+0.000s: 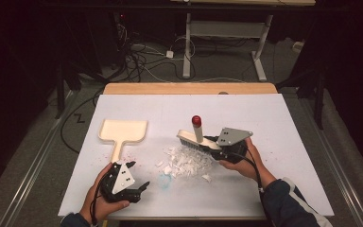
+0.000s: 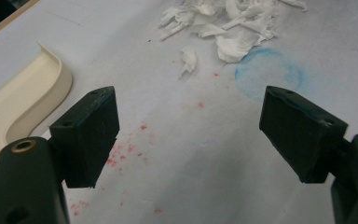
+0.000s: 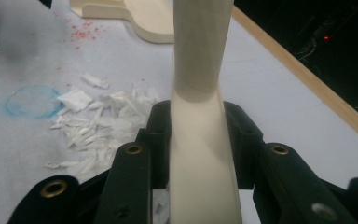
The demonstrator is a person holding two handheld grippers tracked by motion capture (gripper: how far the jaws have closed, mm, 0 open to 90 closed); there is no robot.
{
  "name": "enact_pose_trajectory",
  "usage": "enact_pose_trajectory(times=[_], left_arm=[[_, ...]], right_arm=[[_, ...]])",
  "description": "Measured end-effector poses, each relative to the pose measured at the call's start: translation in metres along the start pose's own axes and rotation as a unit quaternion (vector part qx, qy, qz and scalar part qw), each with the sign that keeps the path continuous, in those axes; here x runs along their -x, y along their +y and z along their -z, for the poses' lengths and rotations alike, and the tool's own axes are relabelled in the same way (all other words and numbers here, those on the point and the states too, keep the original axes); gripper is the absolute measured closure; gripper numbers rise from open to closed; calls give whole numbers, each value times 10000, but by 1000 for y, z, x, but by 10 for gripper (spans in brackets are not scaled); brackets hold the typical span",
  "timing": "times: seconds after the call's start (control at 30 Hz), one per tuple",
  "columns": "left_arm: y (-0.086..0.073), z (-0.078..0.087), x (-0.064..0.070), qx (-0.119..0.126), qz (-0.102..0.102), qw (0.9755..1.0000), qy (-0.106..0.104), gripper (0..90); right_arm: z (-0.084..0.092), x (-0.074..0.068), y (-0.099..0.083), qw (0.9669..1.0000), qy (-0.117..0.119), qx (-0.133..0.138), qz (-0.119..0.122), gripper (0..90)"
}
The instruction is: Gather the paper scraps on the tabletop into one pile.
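1. High view: your right gripper [image 1: 217, 144] grips the cream brush [image 1: 196, 140] at the base of its red-capped handle, bristles down at the far edge of the white paper scraps [image 1: 187, 163]. Your left gripper [image 1: 134, 177] rests near the table's front edge, just beside the dustpan [image 1: 123, 131] handle.
2. Left gripper view: your jaws stand wide apart with nothing between them — the dustpan [image 2: 21, 100] lies off to their left, the scraps [image 2: 223, 23] well ahead.
3. Right gripper view: your jaws are clamped on the brush [image 3: 200, 140] handle — scraps [image 3: 98, 126] lie to its left.
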State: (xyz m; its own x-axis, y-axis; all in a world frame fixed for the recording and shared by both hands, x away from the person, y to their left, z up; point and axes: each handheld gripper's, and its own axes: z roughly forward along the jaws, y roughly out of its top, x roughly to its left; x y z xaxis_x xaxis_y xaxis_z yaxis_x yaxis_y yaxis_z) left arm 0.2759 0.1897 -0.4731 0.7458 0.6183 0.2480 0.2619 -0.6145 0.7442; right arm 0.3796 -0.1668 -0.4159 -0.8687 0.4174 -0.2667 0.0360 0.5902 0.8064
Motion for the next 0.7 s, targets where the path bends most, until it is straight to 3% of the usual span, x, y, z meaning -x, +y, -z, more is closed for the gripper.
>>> enact_pose_trajectory(times=[0.23,0.47,0.7], left_arm=[[0,0,0,12,-15,10000,10,188],[-1,3,2,-6,-40,10000,65,188],[0,4,4,-33,-93,9999,95,188]], right_arm=[[34,7,0,9987,-452,83,-213,684],[83,0,-15,9978,-496,-116,-435,684],[118,-18,-42,9965,-451,-446,-551,684]])
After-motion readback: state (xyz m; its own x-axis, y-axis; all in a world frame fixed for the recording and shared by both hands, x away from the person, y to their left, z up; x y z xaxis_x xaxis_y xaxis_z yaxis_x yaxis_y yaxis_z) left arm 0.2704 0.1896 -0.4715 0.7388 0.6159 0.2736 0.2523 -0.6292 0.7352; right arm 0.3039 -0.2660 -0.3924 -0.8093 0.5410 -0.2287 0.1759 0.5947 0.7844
